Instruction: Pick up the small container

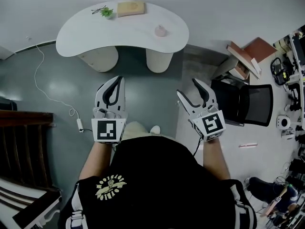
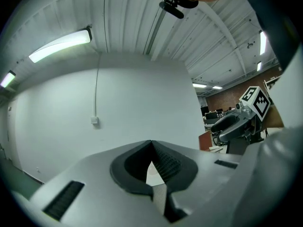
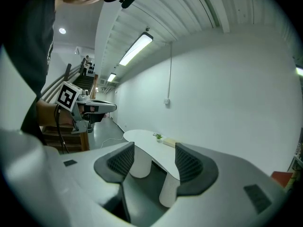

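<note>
The small pink container (image 1: 160,31) stands on the right part of a white kidney-shaped table (image 1: 138,37), far ahead of both grippers. My left gripper (image 1: 118,80) is held over the floor with its jaws closed tip to tip and nothing between them; in its own view the left gripper (image 2: 151,148) points up at a bare wall. My right gripper (image 1: 188,88) is open and empty, level with the left one. In the right gripper view, the right gripper (image 3: 154,161) frames the table (image 3: 142,140); the container does not show there.
A tan box (image 1: 130,7) and a small plant (image 1: 106,12) sit at the table's far edge. A black office chair (image 1: 248,104) and stacked boards (image 1: 248,56) stand right of me. A white cable (image 1: 47,92) crosses the floor; dark wooden furniture (image 1: 24,137) is left.
</note>
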